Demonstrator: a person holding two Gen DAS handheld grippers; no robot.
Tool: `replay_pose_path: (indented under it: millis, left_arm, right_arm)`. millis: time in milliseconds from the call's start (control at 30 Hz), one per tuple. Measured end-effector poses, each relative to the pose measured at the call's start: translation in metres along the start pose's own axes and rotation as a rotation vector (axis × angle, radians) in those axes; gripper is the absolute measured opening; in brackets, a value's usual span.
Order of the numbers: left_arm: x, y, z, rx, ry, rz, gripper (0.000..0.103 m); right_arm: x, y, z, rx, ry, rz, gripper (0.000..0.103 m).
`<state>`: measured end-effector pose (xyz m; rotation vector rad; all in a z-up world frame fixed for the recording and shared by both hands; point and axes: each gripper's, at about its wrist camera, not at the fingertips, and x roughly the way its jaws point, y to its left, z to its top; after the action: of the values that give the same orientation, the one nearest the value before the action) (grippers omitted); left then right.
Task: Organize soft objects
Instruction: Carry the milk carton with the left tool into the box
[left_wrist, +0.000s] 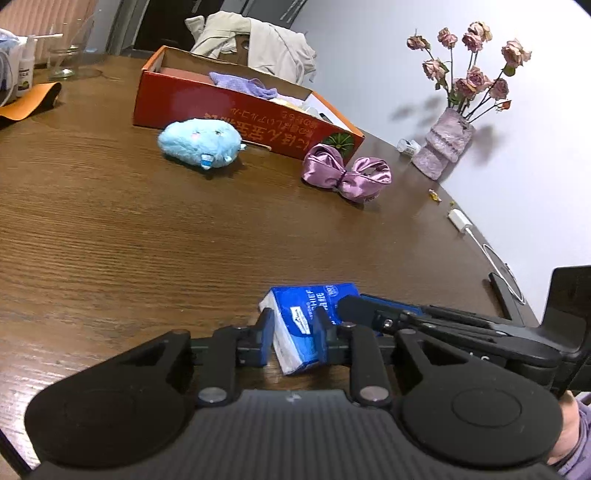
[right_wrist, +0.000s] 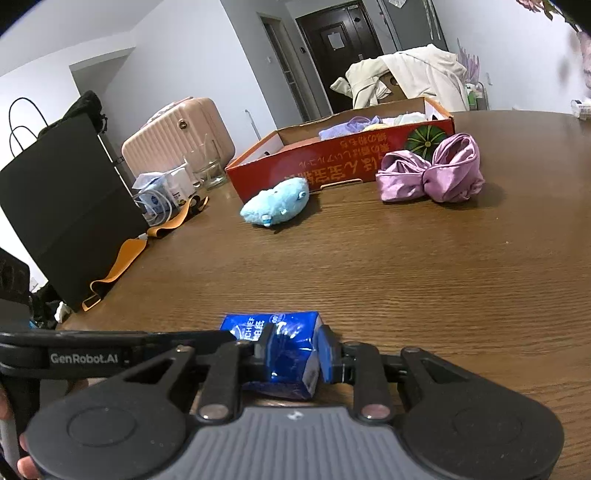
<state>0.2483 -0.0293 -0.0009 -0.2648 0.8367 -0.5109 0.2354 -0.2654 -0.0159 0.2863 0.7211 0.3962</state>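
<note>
- Both grippers clamp the same blue plastic-wrapped tissue pack (left_wrist: 310, 325): left gripper (left_wrist: 293, 334) pinches its near white end, right gripper (right_wrist: 293, 352) squeezes the other end, wrapper dented between the blue pads
- pack sits low at the near edge of the brown wood-grain table (left_wrist: 129, 240), can't tell if it's touching the top or just off it
- red open-top cardboard box (left_wrist: 236, 107) stands well apart at the far side, purple cloth already inside; likely the drop spot
- light blue plush toy (left_wrist: 201, 142) lies just in front of the box wall, shiny purple satin bow (left_wrist: 345, 171) beside the box corner
- to do it well: keep both grips even so the pack doesn't twist or tear, lift together, carry high enough to clear the plush and the box wall
- don't squeeze harder, soft pack already deforms; let go only once it's over the box
</note>
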Motion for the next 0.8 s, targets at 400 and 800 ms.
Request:
replay_pose_path:
  millis: [400, 800]
  left_arm:
    - [0.000, -0.003, 0.085, 0.060, -0.130, -0.020, 0.020]
    - [0.119, 0.045, 0.272, 0.017, -0.074, 0.056, 0.020]
  right_arm:
    - [0.006, 0.007, 0.076, -0.062, -0.100, 0.001, 0.023]
    - [0.135, -0.035, 0.255, -0.044, -0.073, -0.023, 0.023]
